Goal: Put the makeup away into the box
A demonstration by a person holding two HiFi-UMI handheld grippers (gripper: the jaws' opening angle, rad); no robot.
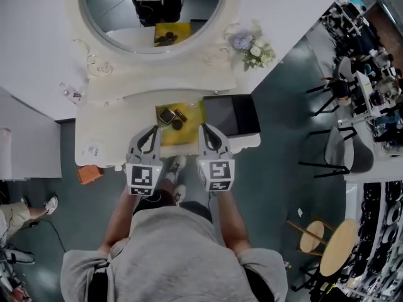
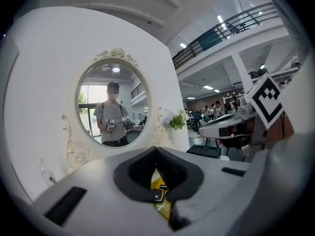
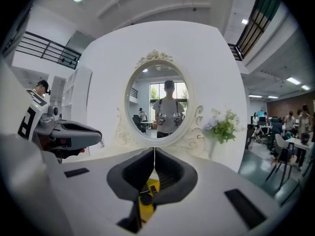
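Note:
Several small makeup items, a square compact and dark round pieces, lie on a yellow mat on the white dressing table. A black box stands just right of the mat. My left gripper hovers at the mat's near left edge and my right gripper at its near right corner. Both are shut with nothing between the pads. The left gripper view shows shut jaws above the mat. The right gripper view shows shut jaws over a round dark piece.
An oval mirror in an ornate white frame backs the table, with a flower bunch at its right. An orange object lies on the floor by the table's left corner. Black chairs and stools stand to the right.

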